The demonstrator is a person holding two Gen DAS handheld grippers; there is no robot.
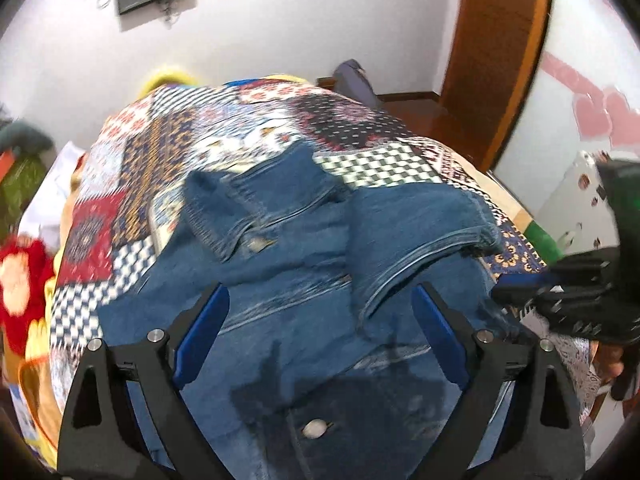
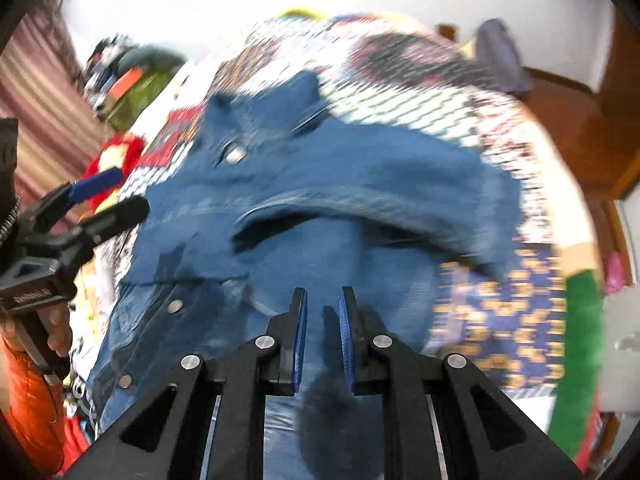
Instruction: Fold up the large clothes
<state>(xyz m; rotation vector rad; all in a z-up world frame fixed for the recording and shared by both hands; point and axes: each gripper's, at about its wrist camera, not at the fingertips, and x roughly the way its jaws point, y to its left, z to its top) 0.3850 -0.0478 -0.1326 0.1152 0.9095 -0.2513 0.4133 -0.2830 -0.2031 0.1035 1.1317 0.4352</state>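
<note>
A blue denim jacket (image 1: 304, 256) lies on a patchwork bedspread (image 1: 224, 136), with its collar toward the far side and a sleeve folded across its body (image 1: 416, 236). My left gripper (image 1: 320, 304) is wide open and empty, hovering just above the jacket's front. My right gripper (image 2: 323, 300) hovers over the jacket (image 2: 320, 184) with its jaws a narrow gap apart and nothing between them. The right gripper also shows at the right edge of the left wrist view (image 1: 520, 292). The left gripper shows at the left of the right wrist view (image 2: 108, 196).
The bedspread (image 2: 500, 300) covers a bed. A red and yellow stuffed toy (image 1: 20, 288) lies at the bed's left edge. A wooden door (image 1: 496, 52) stands at the far right. A green strip (image 2: 580, 344) lies at the bed's right side.
</note>
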